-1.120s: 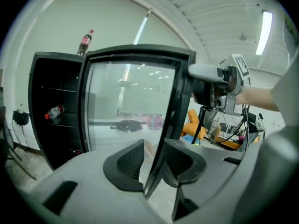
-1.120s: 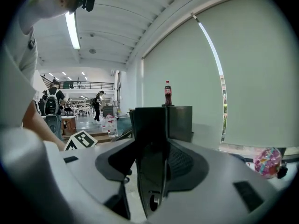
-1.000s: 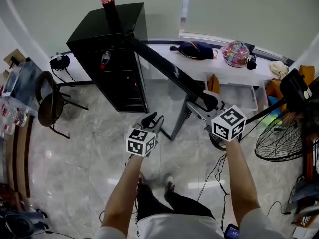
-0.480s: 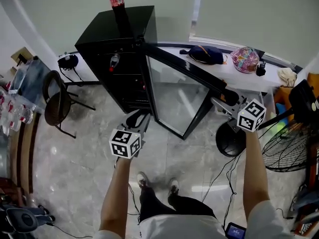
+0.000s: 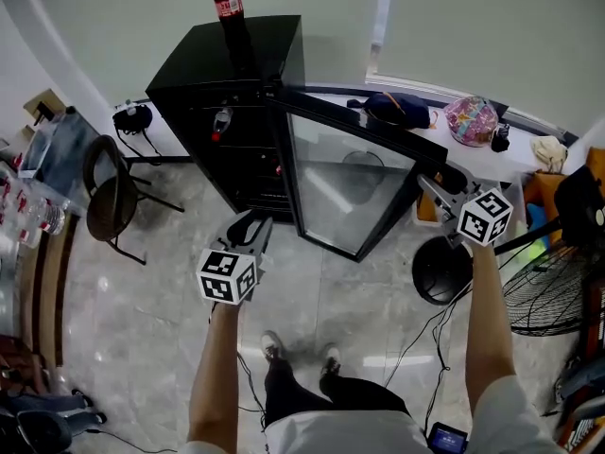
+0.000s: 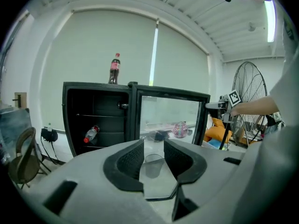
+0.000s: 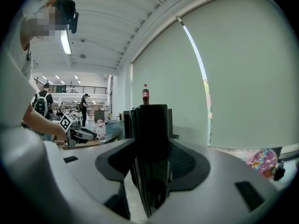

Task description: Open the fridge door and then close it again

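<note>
Head view first: the tall black fridge cabinet [image 5: 222,83] stands against the wall with its black-framed glass door [image 5: 352,185] swung wide out to my right, so the shelves are open to the room. My right gripper [image 5: 442,183] is at the door's free edge. The right gripper view shows that dark edge filling the gap between the jaws, which are clamped on it. My left gripper [image 5: 249,227] hangs in front of the cabinet, well apart from it. In the left gripper view its jaws stand partly apart with only floor and the fridge beyond them, so it holds nothing.

I judge the opening half of the job as good as done, since the door is already far out. What remains is the closing swing. For that I should keep the clamp on the edge and carry it in an arc around the hinge, back toward the cabinet front. I would let go only as the door meets the frame, so my jaws are not pinched. The dark cola bottle with a red label [image 5: 227,3] on top could wobble if the door slams, so the last part wants a gentle push.
</note>
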